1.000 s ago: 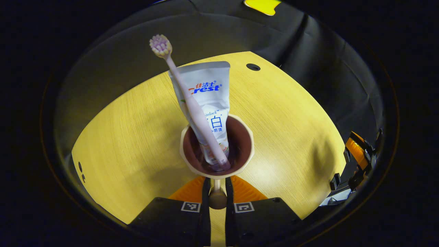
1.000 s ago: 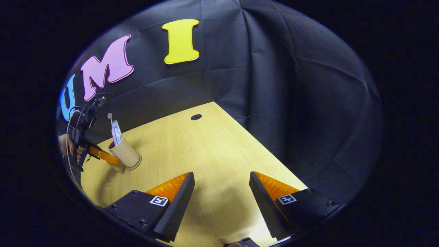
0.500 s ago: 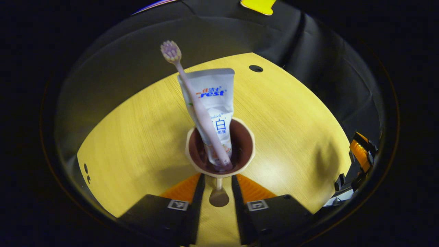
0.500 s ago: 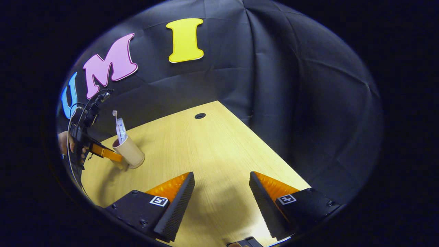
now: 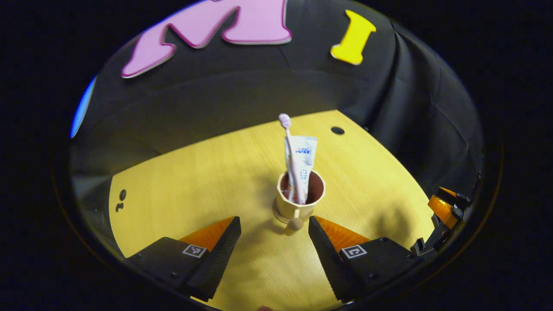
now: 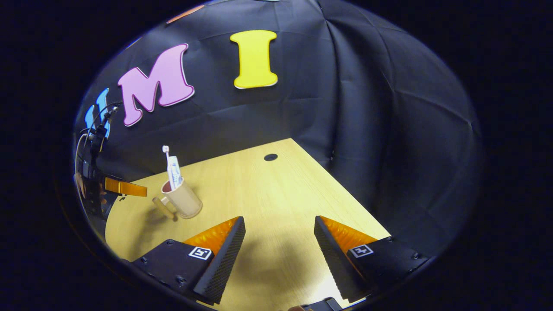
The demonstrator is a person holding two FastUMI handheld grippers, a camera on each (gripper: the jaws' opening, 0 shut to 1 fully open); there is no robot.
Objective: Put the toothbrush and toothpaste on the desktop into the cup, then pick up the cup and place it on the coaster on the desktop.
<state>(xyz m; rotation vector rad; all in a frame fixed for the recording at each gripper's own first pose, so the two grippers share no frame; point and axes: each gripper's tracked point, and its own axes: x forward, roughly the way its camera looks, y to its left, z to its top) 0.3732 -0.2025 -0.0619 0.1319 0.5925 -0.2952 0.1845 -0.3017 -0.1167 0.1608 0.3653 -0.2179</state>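
Toothbrush (image 5: 290, 160) and toothpaste (image 5: 302, 160) both stood in the cup (image 5: 299, 203), which rested upright on the light wooden desk (image 5: 181, 185). In the left gripper view the toothbrush leaned against the front of the tube with its bristled head uppermost, rising above the tube's flat crimped end. The cup was beige outside and dark reddish-brown inside, and its handle, ending in a round knob, pointed toward the camera. A slightly wider base showed beneath the cup; whether that was the coaster could not be told.

The left gripper (image 5: 273, 231) hung just short of the cup with its fingers spread wide apart and holding nothing, the handle lying in the gap ahead of them without touching either finger. At the right edge of this view the other gripper showed in part above the desk's corner.

In the right gripper view the right gripper (image 6: 280, 231) also had its fingers wide open and empty, hovering over bare desk well apart from the cup. There the cup stood off to the left, its handle sticking out toward the far gripper, whose finger was near the handle but clear of it. A hand (image 6: 81, 185) held that far gripper at the view's left rim. A small round hole (image 6: 271, 157) sat in the desk near the back corner.
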